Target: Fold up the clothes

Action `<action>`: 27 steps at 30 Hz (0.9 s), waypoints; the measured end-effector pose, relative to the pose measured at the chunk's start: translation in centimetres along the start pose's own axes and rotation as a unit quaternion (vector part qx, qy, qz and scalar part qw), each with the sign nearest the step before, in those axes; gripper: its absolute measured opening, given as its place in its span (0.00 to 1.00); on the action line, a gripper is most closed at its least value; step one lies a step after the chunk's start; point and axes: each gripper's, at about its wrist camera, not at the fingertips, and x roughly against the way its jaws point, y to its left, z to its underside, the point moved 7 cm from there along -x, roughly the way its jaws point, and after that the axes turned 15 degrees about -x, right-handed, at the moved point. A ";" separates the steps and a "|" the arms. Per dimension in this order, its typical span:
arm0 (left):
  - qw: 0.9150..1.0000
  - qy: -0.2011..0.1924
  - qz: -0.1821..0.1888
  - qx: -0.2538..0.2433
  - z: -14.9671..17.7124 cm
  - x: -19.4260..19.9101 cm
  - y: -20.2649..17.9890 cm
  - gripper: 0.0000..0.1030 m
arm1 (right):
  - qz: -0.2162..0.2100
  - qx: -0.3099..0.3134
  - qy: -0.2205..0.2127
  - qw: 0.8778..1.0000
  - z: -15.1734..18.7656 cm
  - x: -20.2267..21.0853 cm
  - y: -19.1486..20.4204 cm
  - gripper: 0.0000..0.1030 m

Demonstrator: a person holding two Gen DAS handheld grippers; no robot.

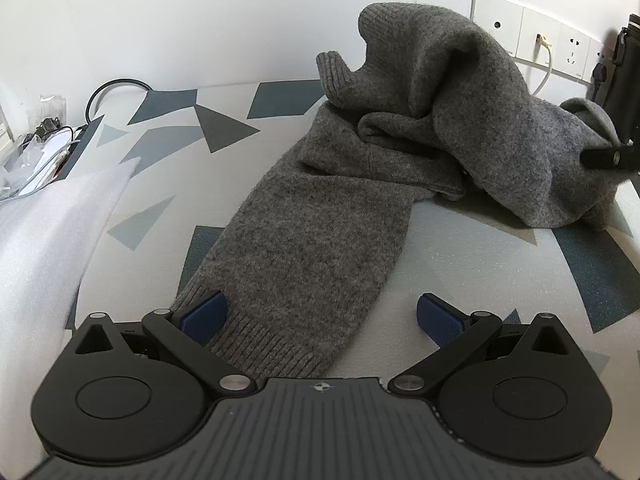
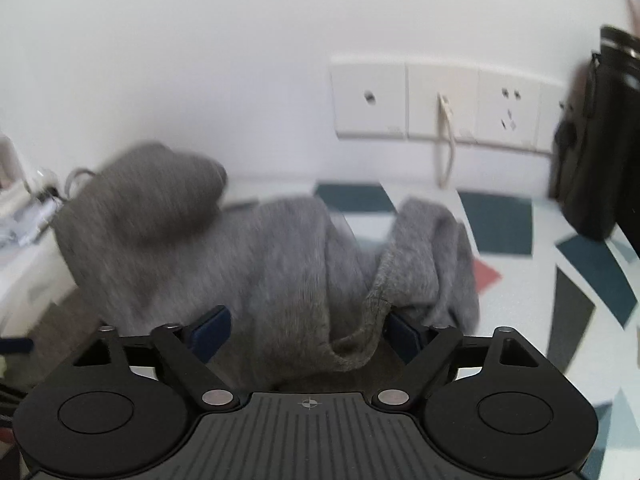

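White wall (image 1: 180,20) filled the top of both frames, with a row of outlet plates (image 2: 440,102) at upper right and a pale cable (image 2: 446,140) hanging from one. Below lay a pale mat (image 1: 460,248) printed with grey and teal shapes; a black bag (image 2: 592,148) stood at the right edge.

A grey knitted sweater (image 1: 304,240) lay heaped mid-frame, one sleeve stretched toward the bottom of the left view. The left gripper (image 1: 322,316) stood spread wide, the ribbed cuff lying between its blue pads (image 1: 438,318), the left pad touching the knit, nothing clamped. The right gripper (image 2: 308,334) was also splayed, with bunched sweater fabric and its hem sitting between the pads; whether it pinched the cloth could not be told.

Only the left view showed clutter (image 1: 36,152) at far left and white foam sheet (image 1: 52,232); the right view, blurred, showed a red patch (image 2: 486,274) on the mat.
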 end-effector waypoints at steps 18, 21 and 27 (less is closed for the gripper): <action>1.000 0.004 0.012 -0.013 -2.5 -2.9 2.5 1.00 | 0.036 -0.021 -0.031 0.999 -0.9 0.8 -0.6 0.60; 1.000 0.007 0.000 -0.001 -3.7 -4.2 4.0 1.00 | 0.035 -0.025 -0.050 0.998 -1.5 1.5 -0.7 0.60; 0.998 0.022 -0.029 0.043 -5.5 -6.1 7.0 0.96 | 0.009 -0.020 -0.054 0.998 -1.9 1.8 -0.1 0.59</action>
